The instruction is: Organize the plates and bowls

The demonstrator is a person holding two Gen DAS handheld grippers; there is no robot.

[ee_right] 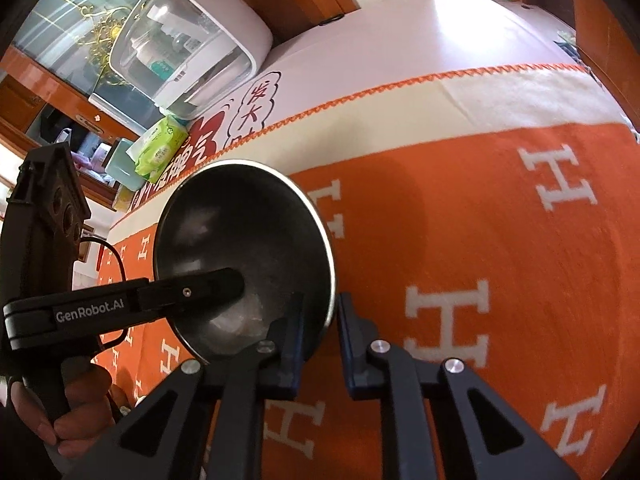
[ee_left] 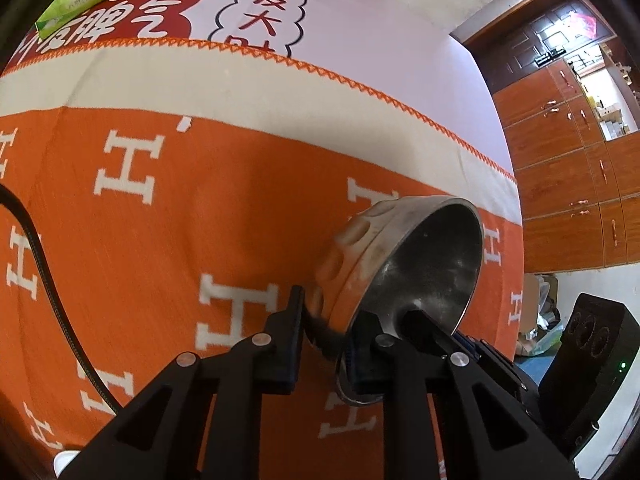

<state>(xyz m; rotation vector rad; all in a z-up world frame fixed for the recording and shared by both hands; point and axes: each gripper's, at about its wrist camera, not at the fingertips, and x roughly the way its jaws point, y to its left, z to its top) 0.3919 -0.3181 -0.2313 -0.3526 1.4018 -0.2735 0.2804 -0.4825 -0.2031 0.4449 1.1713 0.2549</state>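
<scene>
A steel bowl [ee_left: 432, 264] with a dimpled outer wall stands tilted on its side over the orange cloth [ee_left: 160, 240]. My left gripper [ee_left: 332, 316] is shut on its near wall, with one finger outside and the other inside the bowl. In the right wrist view the bowl's dark inside [ee_right: 240, 232] faces me. My right gripper [ee_right: 320, 308] is shut on its rim, the left finger inside and the right finger outside. The left gripper's finger [ee_right: 200, 290] reaches into the bowl from the left, and a hand [ee_right: 72, 412] holds that gripper's handle.
The table carries the orange cloth with white H letters and a cream border. At its far end stand a green tissue pack [ee_right: 160, 148] and a white appliance with a clear lid [ee_right: 188, 44]. A black cable [ee_left: 36, 248] crosses the cloth. Wooden cabinets [ee_left: 568, 184] stand beyond the table.
</scene>
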